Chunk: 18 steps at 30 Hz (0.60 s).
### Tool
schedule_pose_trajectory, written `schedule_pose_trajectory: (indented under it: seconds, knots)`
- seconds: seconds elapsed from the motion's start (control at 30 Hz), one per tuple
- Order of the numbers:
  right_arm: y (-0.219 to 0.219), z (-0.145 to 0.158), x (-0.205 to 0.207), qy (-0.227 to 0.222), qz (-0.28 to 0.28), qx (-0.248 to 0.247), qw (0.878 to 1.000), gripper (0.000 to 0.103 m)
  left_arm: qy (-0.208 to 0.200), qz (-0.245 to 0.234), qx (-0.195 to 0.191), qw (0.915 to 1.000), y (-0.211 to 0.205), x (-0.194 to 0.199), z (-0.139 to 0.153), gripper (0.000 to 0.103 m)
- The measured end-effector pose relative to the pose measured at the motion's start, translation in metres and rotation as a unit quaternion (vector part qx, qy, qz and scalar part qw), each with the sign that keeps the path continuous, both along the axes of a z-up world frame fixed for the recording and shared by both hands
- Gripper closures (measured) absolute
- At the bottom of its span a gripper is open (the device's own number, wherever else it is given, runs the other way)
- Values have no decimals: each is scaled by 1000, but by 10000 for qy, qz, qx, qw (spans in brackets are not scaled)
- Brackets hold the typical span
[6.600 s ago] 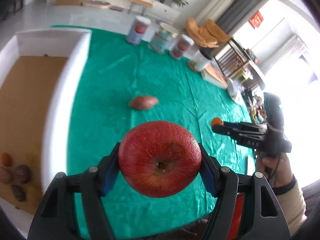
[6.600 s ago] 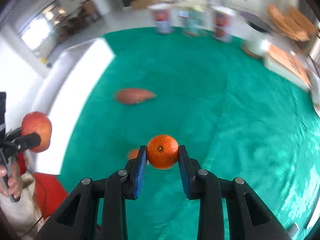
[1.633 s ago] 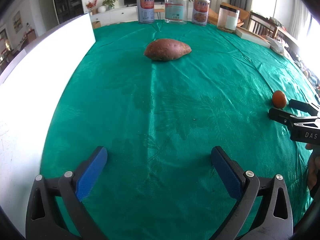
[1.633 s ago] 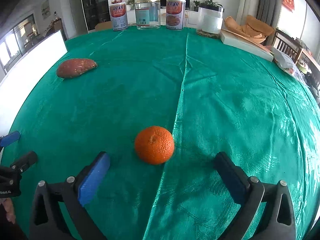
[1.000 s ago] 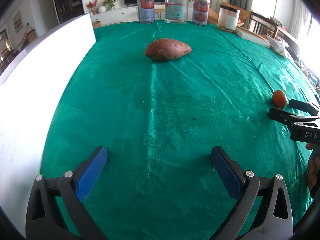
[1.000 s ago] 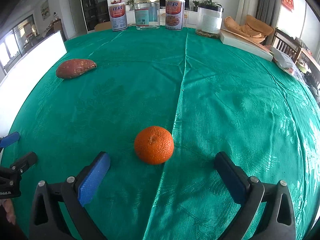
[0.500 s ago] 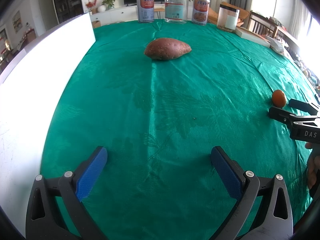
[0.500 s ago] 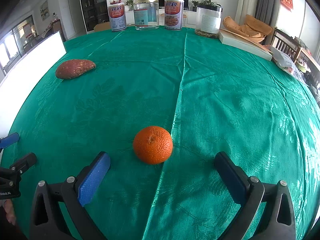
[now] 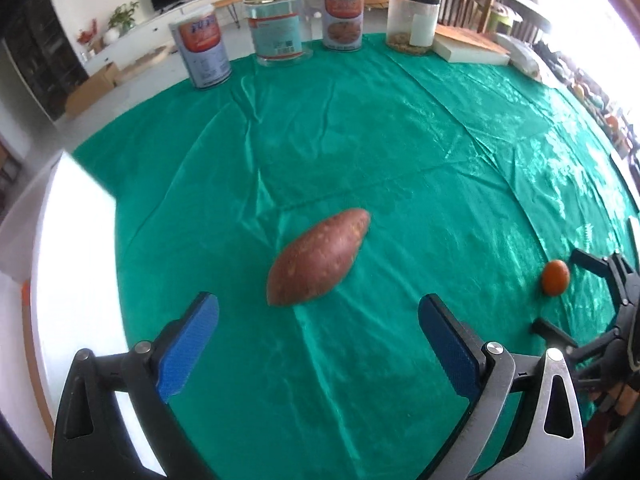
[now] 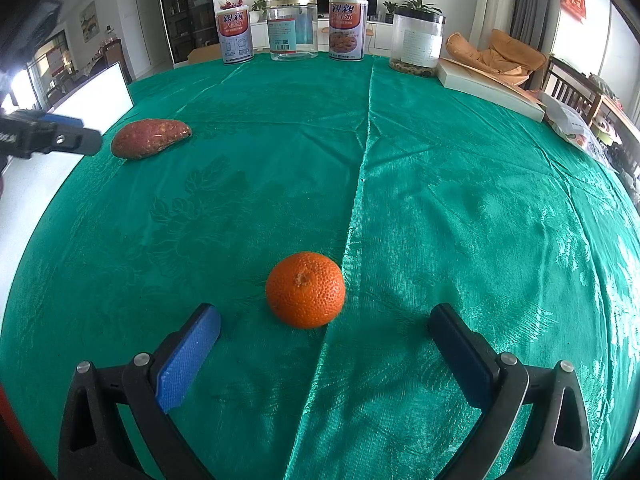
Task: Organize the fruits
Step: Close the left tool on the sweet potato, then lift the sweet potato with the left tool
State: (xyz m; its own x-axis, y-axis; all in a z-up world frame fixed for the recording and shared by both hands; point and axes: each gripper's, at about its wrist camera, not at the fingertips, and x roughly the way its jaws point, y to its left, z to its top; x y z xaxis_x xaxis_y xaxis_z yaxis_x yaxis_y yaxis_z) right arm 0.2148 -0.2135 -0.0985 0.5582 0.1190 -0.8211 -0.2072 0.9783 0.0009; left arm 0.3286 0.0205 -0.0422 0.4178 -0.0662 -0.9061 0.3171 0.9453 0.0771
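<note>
Left gripper (image 9: 318, 320): fingers spread wide, grasping nothing, poised above a reddish-brown oval sweet potato (image 9: 318, 263) lying on the shiny green satin tablecloth (image 9: 400, 152). Right gripper (image 10: 324, 330): fingers likewise released, flanking a round dimpled orange tangerine (image 10: 305, 289) resting near on the cloth. White box wall (image 10: 96, 92) stands far left.

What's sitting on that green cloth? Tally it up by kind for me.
Sweet potato: 1
Orange: 1
Labelled tins: 2
Clear jars: 2
Flat white box: 1
Total: 7
</note>
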Motion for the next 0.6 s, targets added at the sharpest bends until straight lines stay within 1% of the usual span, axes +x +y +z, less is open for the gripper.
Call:
schedule_pose_trajectory:
  seconds: [0.13, 0.23, 0.27, 0.33, 0.37, 0.4, 0.43, 0.47, 0.53, 0.6]
  knots:
    - [0, 0, 0, -1, 0, -2, 10000, 0, 185, -123, 327, 9992, -13, 22, -22, 3]
    - [0, 0, 0, -1, 0, 0, 10000, 0, 226, -8, 652, 9976, -19, 31, -32, 3]
    - [0, 0, 0, -1, -1, 0, 10000, 0, 228, 85, 667, 9975, -20, 33, -34, 3]
    - [0, 0, 0, -2, -1, 0, 10000, 0, 265, 251, 523, 9980, -18, 34, -35, 3]
    - [0, 0, 0, -2, -1, 0, 10000, 0, 299, 317, 447, 9980, -17, 34, -36, 5]
    - [0, 0, 0, -2, -1, 0, 10000, 0, 351, 344, 381, 9981, -17, 35, -38, 11]
    - [0, 0, 0, -2, 0, 0, 10000, 0, 432, 348, 356, 9978, -16, 35, -41, 32]
    - [0, 0, 0, -2, 0, 1, 10000, 0, 497, 364, 329, 9976, -15, 34, -44, 41]
    - [0, 0, 0, -4, -1, 1, 10000, 0, 502, 431, 134, 9977, -10, 34, -42, 44]
    - [0, 0, 0, -3, 0, 1, 10000, 0, 479, 558, 76, 9973, -3, 30, -41, 45]
